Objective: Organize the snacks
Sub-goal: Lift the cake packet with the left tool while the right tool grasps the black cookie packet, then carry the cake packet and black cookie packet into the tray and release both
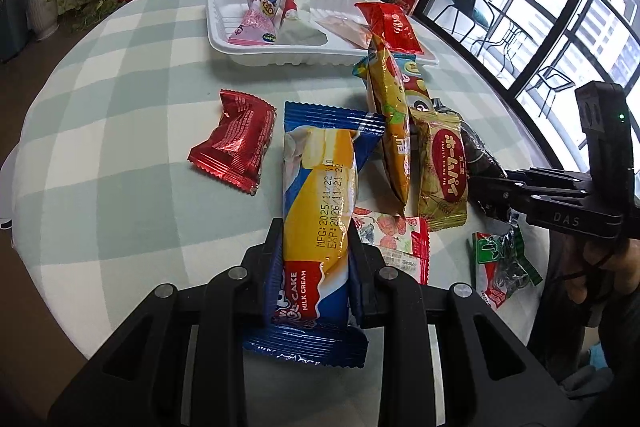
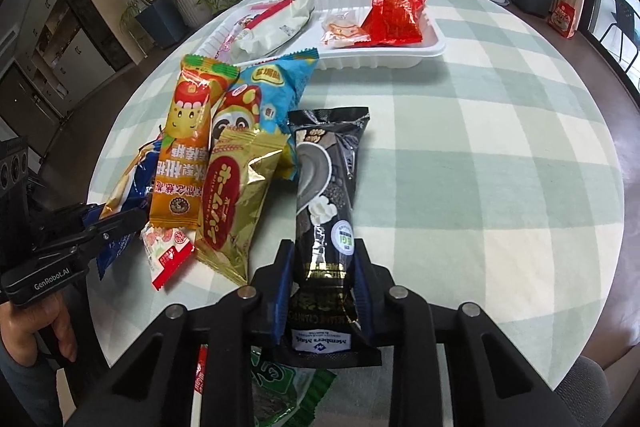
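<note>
My left gripper (image 1: 316, 239) is shut on a blue and yellow milk cream cake packet (image 1: 320, 203), just above the table. My right gripper (image 2: 324, 253) is shut on a black sesame snack bar (image 2: 326, 187); it also shows in the left wrist view (image 1: 486, 157). A white divided tray (image 1: 320, 55) at the far side holds a pink packet (image 1: 258, 17), a white packet (image 1: 298, 27) and a red packet (image 2: 396, 15). A loose pile lies between the grippers: an orange packet (image 2: 186, 155), a gold home pie packet (image 2: 236, 203), and a blue mushroom packet (image 2: 266, 95).
A red foil packet (image 1: 234, 143) lies alone on the green checked tablecloth (image 2: 500, 147). A strawberry packet (image 1: 394, 239) and a green packet (image 1: 502, 267) lie near the front edge. Potted plants and a window stand beyond the round table.
</note>
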`<state>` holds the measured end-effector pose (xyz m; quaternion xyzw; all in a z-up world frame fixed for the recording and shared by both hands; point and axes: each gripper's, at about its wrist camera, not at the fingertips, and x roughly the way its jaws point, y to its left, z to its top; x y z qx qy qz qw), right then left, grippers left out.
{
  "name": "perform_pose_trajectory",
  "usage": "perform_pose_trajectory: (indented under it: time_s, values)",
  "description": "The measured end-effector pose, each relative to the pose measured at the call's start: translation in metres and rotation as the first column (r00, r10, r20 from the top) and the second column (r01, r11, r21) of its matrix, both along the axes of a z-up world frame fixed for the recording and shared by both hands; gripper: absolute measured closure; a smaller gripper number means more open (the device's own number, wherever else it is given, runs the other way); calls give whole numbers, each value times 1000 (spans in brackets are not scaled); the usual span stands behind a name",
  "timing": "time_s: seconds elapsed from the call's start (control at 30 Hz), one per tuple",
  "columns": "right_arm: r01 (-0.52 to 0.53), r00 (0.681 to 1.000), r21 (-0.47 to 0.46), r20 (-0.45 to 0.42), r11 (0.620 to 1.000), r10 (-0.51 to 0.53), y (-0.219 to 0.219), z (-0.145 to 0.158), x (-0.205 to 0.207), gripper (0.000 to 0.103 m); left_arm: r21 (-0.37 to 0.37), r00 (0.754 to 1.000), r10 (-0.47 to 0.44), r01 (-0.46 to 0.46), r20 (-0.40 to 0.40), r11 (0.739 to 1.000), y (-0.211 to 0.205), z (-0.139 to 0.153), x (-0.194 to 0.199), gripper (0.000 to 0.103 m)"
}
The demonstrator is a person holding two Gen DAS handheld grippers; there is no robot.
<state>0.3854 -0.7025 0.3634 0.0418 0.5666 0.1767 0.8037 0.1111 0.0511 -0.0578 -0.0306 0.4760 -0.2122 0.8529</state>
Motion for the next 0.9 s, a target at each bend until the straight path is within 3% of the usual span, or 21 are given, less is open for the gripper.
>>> perform_pose_trajectory:
  time_s: [0.9]
  values:
    - [159,986,81,26,984,-162,-56,11,-5,77,-115,998,65,-62,16,991,29,21,-2,78]
